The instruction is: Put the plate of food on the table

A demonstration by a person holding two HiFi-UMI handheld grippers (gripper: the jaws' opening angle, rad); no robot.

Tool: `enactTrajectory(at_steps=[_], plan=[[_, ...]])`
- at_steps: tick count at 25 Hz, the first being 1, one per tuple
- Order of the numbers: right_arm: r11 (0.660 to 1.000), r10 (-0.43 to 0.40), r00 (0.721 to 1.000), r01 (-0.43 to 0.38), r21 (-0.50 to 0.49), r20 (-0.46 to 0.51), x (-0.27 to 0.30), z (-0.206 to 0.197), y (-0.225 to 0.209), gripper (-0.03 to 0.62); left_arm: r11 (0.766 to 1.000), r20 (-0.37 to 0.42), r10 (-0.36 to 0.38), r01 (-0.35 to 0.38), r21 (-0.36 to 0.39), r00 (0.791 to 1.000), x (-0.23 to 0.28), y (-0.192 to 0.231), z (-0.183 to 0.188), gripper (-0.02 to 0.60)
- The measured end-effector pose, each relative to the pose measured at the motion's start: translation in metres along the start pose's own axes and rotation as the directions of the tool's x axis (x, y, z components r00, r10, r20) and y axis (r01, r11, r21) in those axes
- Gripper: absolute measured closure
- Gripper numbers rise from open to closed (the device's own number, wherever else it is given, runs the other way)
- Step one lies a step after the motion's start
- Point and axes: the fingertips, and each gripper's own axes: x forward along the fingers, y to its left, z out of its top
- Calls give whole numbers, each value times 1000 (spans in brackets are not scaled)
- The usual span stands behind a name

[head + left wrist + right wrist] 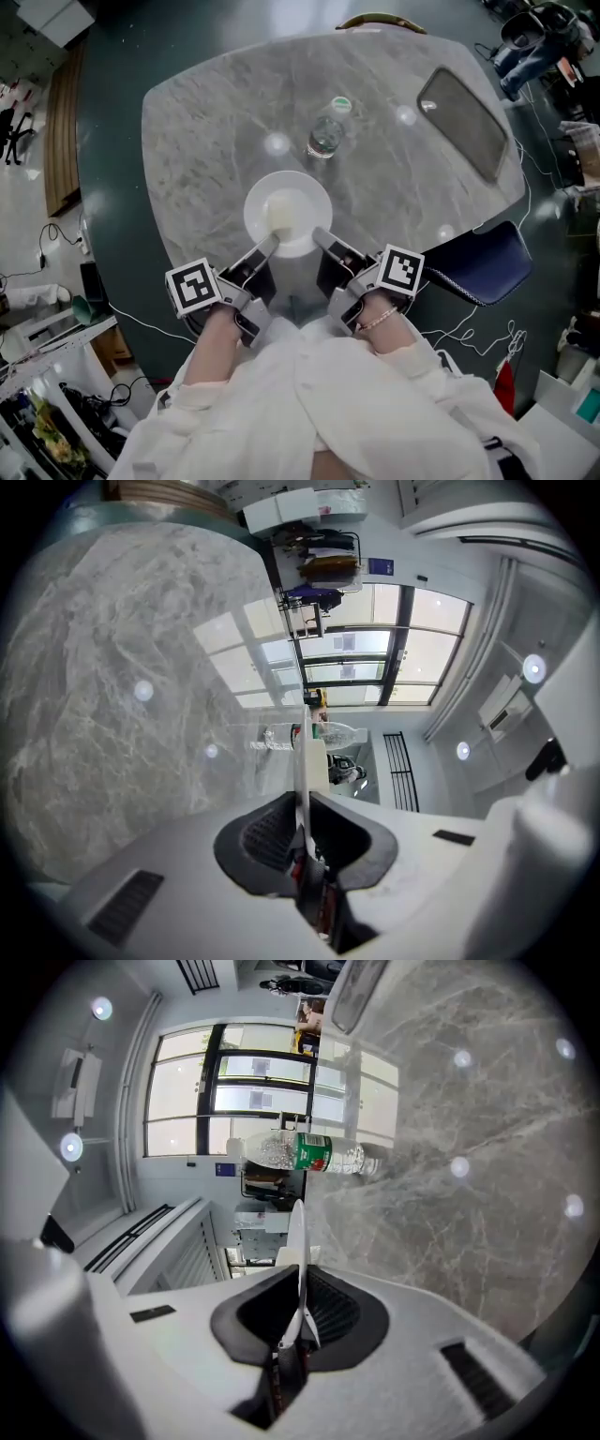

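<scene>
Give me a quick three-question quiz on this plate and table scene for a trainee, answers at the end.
1. True or false: the left tongs and right tongs both clamp the plate at its near rim.
2. What stands on the table just beyond the plate? A) bottle B) mug C) bowl
3. Fill in: the dark tray lies toward the table's far ____ corner.
Key: 1 true; 2 A; 3 right.
</scene>
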Motion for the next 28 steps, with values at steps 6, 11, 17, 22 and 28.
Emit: enactTrajectory(at_steps=[6,11,17,22,28], plan=[[997,-75,995,72,-42,-65,11,3,-27,580,996,-22,91,-90,22,996,7,31,0,543],[991,-134,985,135,-4,-104,13,-4,-55,580,992,-44,117,-115,54,992,12,57,-3,543],[986,-156,980,161,30,-127,20,-3,-75,580,989,-57,151,-151,-4,987,16,76,-3,543],[984,-166,978,173,41,-125,28,4,-85,580,988,-69,146,-143,53,987,26,87,7,543],[981,-189,973,194,22,-134,30,7,-94,580,986,-75,168,-167,19,983,29,94,6,543]])
